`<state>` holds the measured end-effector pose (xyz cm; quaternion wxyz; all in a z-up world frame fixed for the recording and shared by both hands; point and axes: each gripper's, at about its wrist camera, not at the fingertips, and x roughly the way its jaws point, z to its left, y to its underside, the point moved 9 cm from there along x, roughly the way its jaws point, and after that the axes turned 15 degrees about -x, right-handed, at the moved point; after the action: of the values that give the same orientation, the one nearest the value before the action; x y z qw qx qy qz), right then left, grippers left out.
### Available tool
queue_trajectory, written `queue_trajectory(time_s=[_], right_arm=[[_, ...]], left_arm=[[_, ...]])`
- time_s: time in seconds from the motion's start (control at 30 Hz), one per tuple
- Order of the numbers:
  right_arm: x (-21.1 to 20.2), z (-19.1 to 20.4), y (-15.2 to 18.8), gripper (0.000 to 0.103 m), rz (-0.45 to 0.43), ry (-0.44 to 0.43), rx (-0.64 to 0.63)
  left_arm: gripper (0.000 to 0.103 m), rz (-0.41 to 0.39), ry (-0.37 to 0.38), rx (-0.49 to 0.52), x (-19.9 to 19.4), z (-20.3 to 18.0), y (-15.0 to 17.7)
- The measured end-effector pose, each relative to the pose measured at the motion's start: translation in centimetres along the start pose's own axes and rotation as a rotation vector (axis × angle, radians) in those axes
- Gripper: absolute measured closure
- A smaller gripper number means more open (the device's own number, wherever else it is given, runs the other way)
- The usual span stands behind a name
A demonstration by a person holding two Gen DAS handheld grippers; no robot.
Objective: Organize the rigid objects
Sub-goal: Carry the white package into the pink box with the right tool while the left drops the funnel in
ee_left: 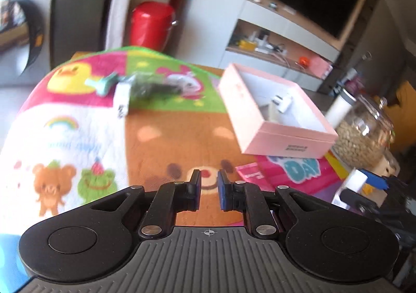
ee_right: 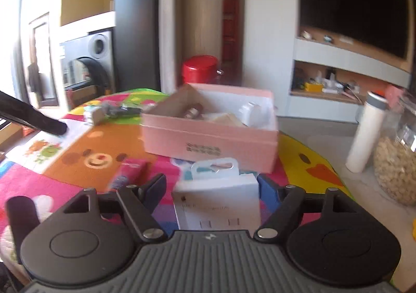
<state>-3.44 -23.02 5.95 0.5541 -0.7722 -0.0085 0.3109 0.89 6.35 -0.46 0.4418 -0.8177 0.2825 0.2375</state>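
An open pink box (ee_left: 283,134) stands on the colourful cartoon mat (ee_left: 161,134), with a white plug adapter (ee_left: 282,102) inside. It also shows in the right wrist view (ee_right: 210,139), holding several small items. A white Apple-branded box (ee_right: 218,202) with a hang tab sits between the fingers of my right gripper (ee_right: 212,186); the jaws are wide and I cannot tell if they touch it. My left gripper (ee_left: 209,189) is open with a narrow gap and empty, low over the bear face. A teal item (ee_left: 102,84), a white item (ee_left: 122,98) and a dark object (ee_left: 150,86) lie at the mat's far side.
A small pink packet (ee_left: 251,172) lies by the pink box. A glass jar of grains (ee_right: 397,163) and a white bottle (ee_right: 368,132) stand at the right. A red canister (ee_left: 150,24) stands behind the table. The other gripper's black part (ee_right: 33,115) reaches in at left.
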Motion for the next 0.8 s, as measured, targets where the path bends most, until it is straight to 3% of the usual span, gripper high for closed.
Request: queue_trajectory(time_s=[0.13, 0.23, 0.33, 0.43, 0.5, 0.53, 0.57, 0.67, 0.8], right_arm=[[-1.2, 4.3, -2.4, 0.022, -0.069, -0.219, -0.089], [-1.6, 9.3, -3.1, 0.022, -0.051, -0.546, -0.128], [-1.2, 13.8, -2.7, 0.022, 0.018, -0.76, -0.173], [-0.8, 16.8, -2.6, 0.027, 0.043, -0.823, -0.253], [-0.3, 18.0, -2.3, 0.047, 0.081, -0.855, -0.277], [0.1, 18.3, -2.0, 0.051, 0.101, -0.851, -0.294], [0.5, 18.3, -1.6, 0.056, 0.119, -0.828, -0.312], [1.3, 17.4, -1.5, 0.057, 0.124, -0.757, -0.3], [2.8, 14.2, -2.2, 0.057, 0.083, -0.549, -0.289]], left_arm=[[0.088, 0.003, 0.003, -0.04, 0.1, 1.2, -0.2], [0.088, -0.001, 0.008, -0.05, -0.3, 1.7, 0.0], [0.088, -0.013, 0.018, -0.068, -0.5, 2.0, 0.0], [0.088, -0.024, 0.021, -0.089, -0.9, 2.6, -0.3], [0.088, -0.028, 0.021, -0.1, -1.0, 3.0, -0.3], [0.088, -0.03, 0.022, -0.106, -1.1, 3.2, -0.4], [0.088, -0.031, 0.023, -0.111, -1.1, 3.4, -0.4], [0.088, -0.026, 0.03, -0.123, -1.1, 3.7, -0.1], [0.088, -0.003, 0.041, -0.115, -0.9, 3.4, 0.6]])
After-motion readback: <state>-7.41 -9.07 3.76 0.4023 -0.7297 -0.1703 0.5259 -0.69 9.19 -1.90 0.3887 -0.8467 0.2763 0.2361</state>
